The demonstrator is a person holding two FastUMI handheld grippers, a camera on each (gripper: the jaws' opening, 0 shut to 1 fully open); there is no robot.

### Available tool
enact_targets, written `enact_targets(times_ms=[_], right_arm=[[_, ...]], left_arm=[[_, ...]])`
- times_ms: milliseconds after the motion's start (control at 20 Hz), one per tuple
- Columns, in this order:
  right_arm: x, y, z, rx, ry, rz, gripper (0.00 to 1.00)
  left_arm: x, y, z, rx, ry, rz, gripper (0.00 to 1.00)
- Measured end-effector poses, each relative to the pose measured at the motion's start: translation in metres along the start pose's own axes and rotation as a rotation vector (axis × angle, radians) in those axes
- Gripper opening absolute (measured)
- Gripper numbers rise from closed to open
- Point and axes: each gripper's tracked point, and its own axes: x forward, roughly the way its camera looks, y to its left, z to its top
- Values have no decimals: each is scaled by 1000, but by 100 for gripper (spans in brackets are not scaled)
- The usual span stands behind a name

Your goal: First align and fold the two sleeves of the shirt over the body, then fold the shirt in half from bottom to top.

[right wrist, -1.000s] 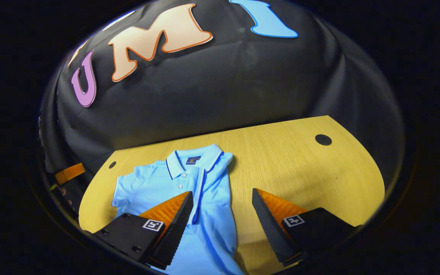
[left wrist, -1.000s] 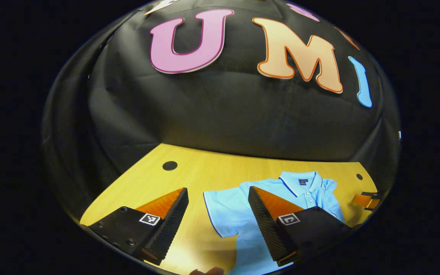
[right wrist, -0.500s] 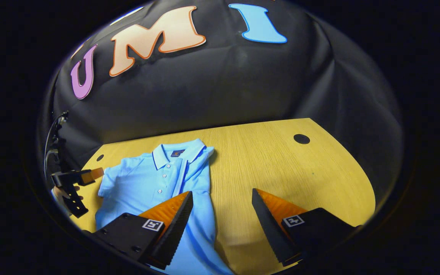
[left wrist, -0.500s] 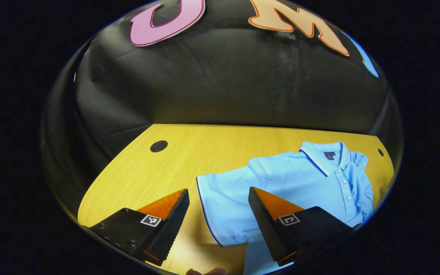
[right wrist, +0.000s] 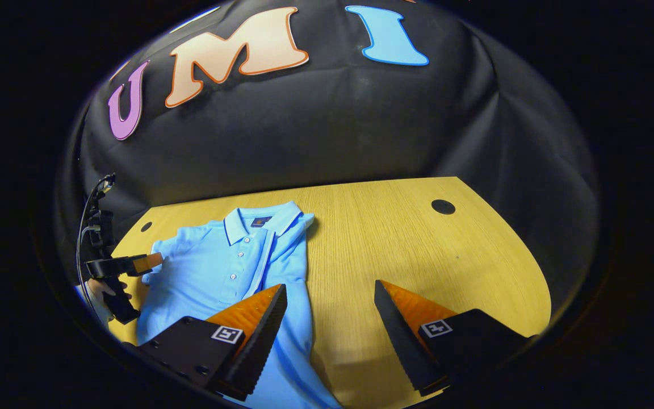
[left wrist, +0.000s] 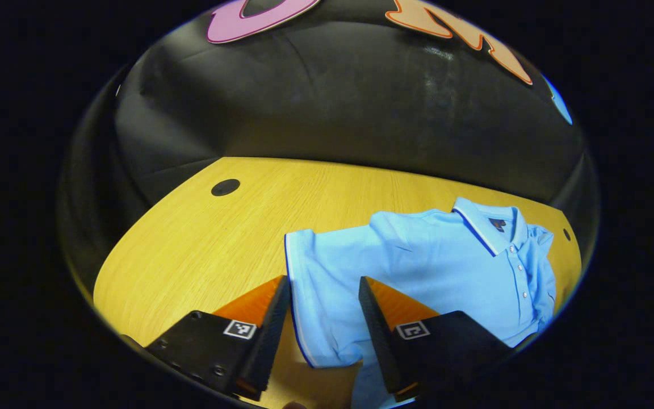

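Observation:
A light blue polo shirt lies flat on the wooden table, collar toward the wall. Its spread sleeve reaches toward me, and its dark-trimmed hem runs between the fingers of my left gripper, which is open just above it. In the right gripper view the shirt has its nearer sleeve folded over the body. My right gripper is open with nothing in it, one finger over the shirt's side, the other over bare table. The left gripper and the hand holding it are at the shirt's far sleeve.
Round dark holes mark the table: one at the far left, one beyond the collar, one at the far right. The black cloth wall stands close behind the table's back edge. A cable hangs at the left.
My left gripper has come down and forward onto the sleeve, and its fingers have closed in a little. The right gripper has barely shifted.

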Motion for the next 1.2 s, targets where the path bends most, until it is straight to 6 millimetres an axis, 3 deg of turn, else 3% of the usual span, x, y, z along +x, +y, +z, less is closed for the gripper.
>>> enact_targets(times_ms=[50,200,250,400,700,950,1200], right_arm=[[-2,-1,-1,-1,-1,-2,98],[-10,-6,-2,-28,-15,-11,98],[-13,-5,-5,-29,-16,-9,97],[-21,-7,-10,-27,-13,-7,97],[-35,-14,-18,0,-17,-10,98],[-46,-22,-27,3,-21,-16,97],[-60,-29,-40,0,-3,-11,97]], left_arm=[[1,-6,0,-2,0,-25,67],[1,-13,1,-10,-3,-25,5],[3,-14,3,-6,-10,-11,1],[-2,-23,6,-11,13,-9,0],[-26,-89,58,64,-100,-137,0],[-31,-150,53,96,-80,-229,0],[-14,-173,24,120,-16,-233,0]])
